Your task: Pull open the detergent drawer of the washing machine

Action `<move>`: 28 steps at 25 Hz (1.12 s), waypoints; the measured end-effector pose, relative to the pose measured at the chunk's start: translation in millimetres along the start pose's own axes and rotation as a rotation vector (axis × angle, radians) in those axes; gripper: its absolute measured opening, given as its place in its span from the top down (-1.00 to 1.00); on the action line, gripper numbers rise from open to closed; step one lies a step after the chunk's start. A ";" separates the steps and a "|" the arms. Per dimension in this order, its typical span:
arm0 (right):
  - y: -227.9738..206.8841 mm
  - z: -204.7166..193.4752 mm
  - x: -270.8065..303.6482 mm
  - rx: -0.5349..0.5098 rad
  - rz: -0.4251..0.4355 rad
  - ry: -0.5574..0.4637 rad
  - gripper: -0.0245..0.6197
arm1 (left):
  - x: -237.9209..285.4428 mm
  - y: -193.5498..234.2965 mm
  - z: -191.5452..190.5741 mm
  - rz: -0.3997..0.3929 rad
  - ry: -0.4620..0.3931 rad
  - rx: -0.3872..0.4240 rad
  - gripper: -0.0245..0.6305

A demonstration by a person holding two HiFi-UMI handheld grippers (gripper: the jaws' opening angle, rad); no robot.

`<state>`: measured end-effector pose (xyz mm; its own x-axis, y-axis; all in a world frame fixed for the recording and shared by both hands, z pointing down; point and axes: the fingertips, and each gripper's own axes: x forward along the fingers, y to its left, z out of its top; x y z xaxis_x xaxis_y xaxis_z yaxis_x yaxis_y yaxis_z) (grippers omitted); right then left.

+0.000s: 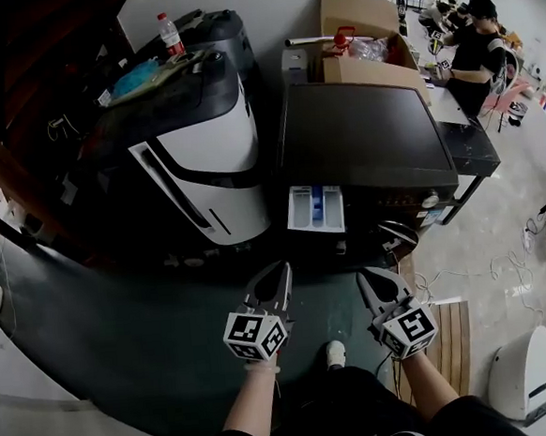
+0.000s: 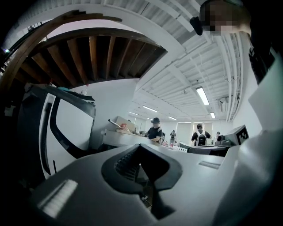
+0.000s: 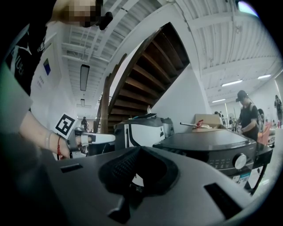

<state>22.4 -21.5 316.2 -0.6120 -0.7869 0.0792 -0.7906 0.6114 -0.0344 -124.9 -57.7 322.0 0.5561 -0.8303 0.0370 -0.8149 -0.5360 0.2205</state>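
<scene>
Only the head view shows the detergent drawer [image 1: 315, 209] standing pulled out of the washing machine [image 1: 366, 139]; the right gripper view shows the machine's control knob [image 3: 239, 161] instead. In front of the drawer and apart from it, the left gripper [image 1: 276, 276] and right gripper [image 1: 370, 285] point level, jaws closed together and empty.

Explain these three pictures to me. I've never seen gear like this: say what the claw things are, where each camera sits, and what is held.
There is no robot here: a person holds a two-jaw gripper in each hand. The head view comes from a camera on the person's head, looking steeply down at the left gripper and the right gripper. The other two pictures come from cameras riding on each gripper, looking along its jaws. Both pairs of jaws are together and hold nothing. Ahead stands the dark washing machine. Its white detergent drawer is pulled out, and neither gripper touches it. Beside the machine is a white and black appliance, and behind it a cardboard box.
</scene>
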 end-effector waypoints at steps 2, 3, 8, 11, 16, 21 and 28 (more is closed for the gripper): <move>3.7 2.2 -3.4 0.001 0.003 0.003 0.89 | -6.7 -1.2 -0.4 0.011 0.013 0.021 0.90; 4.6 3.6 -5.1 -0.002 0.003 0.003 0.89 | -9.6 -1.8 -0.1 0.016 0.017 0.031 0.90; 5.4 13.2 -10.5 -0.009 0.000 -0.014 0.89 | -20.7 -2.6 8.8 0.035 0.020 0.081 0.90; 6.3 18.5 -13.8 -0.011 0.000 -0.021 0.89 | -26.6 -2.8 17.3 0.052 0.010 0.106 0.90; 6.1 29.3 -17.4 -0.021 0.003 -0.034 0.89 | -31.9 -2.0 36.3 0.074 -0.029 0.118 0.90; 3.2 34.6 -18.7 -0.027 -0.002 -0.042 0.89 | -37.7 -1.9 44.6 0.100 -0.041 0.131 0.90; 1.7 38.9 -17.3 -0.019 0.000 -0.052 0.89 | -43.6 1.5 46.5 0.112 -0.034 0.137 0.90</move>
<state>30.8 -10.1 276.0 -0.6126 -0.7899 0.0275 -0.7904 0.6124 -0.0159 -157.9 -29.4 275.4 0.4563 -0.8896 0.0201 -0.8875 -0.4534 0.0820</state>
